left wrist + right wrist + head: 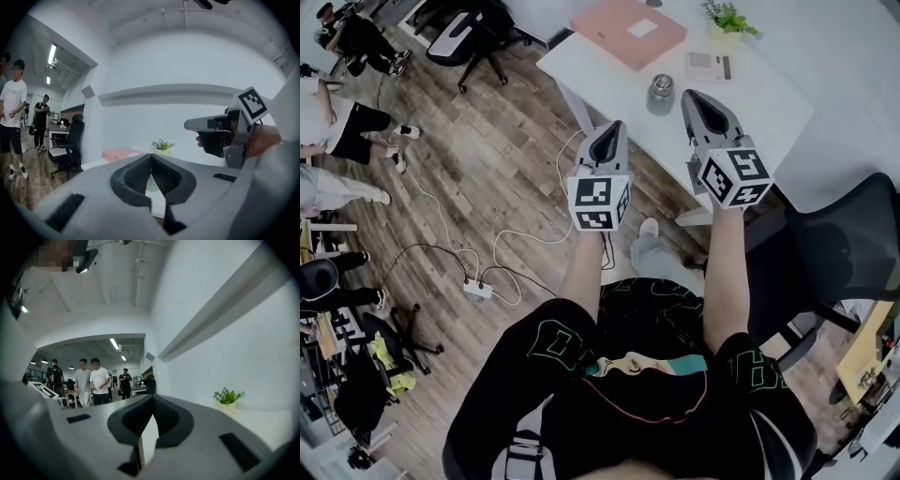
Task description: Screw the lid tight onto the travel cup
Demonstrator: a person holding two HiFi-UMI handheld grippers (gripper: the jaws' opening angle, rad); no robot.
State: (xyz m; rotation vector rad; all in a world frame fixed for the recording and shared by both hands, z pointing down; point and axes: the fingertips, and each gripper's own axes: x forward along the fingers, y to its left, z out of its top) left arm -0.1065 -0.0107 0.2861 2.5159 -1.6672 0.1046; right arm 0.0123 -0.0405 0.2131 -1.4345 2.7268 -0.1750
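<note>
While left claw (616, 127) and right claw (690, 96) sit closed, empty, squat cylindrical cup (661, 96)

Head view: taken from above, directed steeply down over the left tool (615, 129) and right tool (694, 98) onto the bench (769, 84). Left gripper view and right gripper view: taken close along each tool's jaws, nearly level. The potted plant (727, 17) (162, 146) (227, 396) is shared by all three.

Lighting is bright and even, from ceiling strip lights (114, 343). My two gripper views bend strongly and darken at the corners. Nearest foreground is soft; the white wall (187, 117) looks washed.
</note>
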